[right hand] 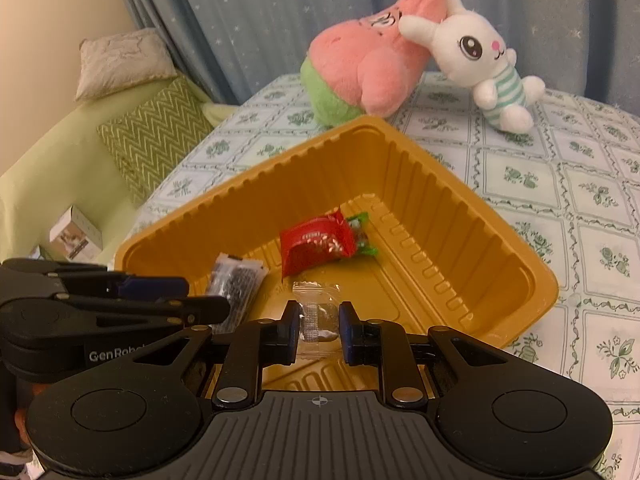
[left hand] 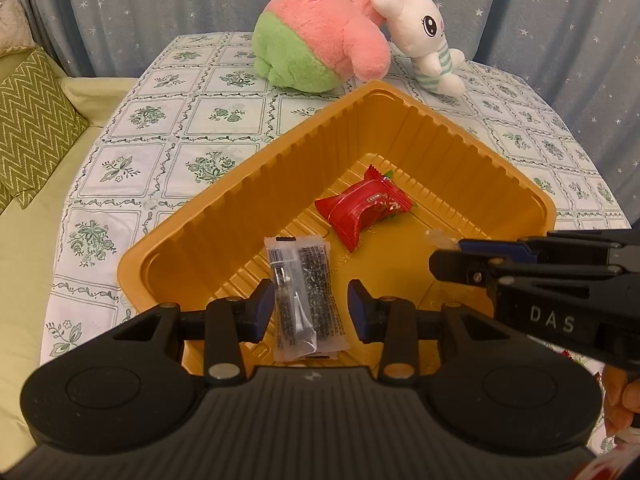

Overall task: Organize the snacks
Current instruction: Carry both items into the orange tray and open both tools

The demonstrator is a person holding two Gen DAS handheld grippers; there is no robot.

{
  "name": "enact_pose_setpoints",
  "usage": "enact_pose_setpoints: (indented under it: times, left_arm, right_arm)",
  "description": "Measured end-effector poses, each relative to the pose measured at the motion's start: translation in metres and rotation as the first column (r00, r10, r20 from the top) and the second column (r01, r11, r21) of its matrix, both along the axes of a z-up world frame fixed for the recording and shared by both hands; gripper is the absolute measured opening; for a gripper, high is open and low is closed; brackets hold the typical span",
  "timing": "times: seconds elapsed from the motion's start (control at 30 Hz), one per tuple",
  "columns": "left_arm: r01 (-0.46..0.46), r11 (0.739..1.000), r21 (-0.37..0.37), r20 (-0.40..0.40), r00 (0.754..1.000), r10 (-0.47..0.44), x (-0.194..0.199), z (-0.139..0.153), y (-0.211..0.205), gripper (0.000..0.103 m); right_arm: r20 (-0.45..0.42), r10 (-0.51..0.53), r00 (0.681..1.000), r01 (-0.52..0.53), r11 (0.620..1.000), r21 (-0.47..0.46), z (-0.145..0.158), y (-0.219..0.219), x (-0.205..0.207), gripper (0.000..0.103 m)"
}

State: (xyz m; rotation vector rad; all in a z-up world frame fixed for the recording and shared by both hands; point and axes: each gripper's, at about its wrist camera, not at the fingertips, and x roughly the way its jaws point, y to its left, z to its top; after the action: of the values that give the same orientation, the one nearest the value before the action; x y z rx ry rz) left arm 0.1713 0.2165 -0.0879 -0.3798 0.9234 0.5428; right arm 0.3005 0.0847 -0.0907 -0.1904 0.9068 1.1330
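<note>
Both grippers hang over the gold plastic tray [left hand: 224,200] on the tiled-cloth surface [left hand: 160,120]. The left gripper [left hand: 310,308] has its fingers wide around a clear packet of dark seeds [left hand: 304,300]. The right gripper [right hand: 320,330] is narrow around a clear wrapper [right hand: 318,320]. A red candy packet [left hand: 362,208] lies inside the tray.

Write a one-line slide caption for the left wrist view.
Left gripper open around a clear packet of dark snack over the golden tray, red candy inside, right gripper alongside.
</note>
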Motion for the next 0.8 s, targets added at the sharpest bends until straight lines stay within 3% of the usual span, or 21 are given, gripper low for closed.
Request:
enact_pose_setpoints:
  times: [0.1,0.2,0.23,0.8]
  left_arm:
    - [-0.004,1.0,0.0,-0.001,1.0,0.004,-0.002,0.001,0.0,0.039]
    - [-0.007,1.0,0.003,0.001,1.0,0.007,-0.005,0.002,-0.001,0.04]
    - [-0.008,1.0,0.005,0.001,1.0,0.008,-0.006,0.003,-0.002,0.04]
    - [-0.019,1.0,0.021,0.022,1.0,0.019,-0.022,0.018,-0.022,0.042]
  right_arm:
    - [-0.016,-0.017,1.0,0.017,1.0,0.006,0.001,0.001,0.002,0.024]
    - [0.004,-0.035,0.999,0.035,0.999,0.024,0.004,-0.002,0.001,0.064]
    - [0.025,-0.038,0.999,0.038,0.999,0.031,0.005,-0.004,-0.001,0.068]
    - [0.03,-0.053,0.998,0.051,0.997,0.054,0.017,-0.028,-0.013,0.07]
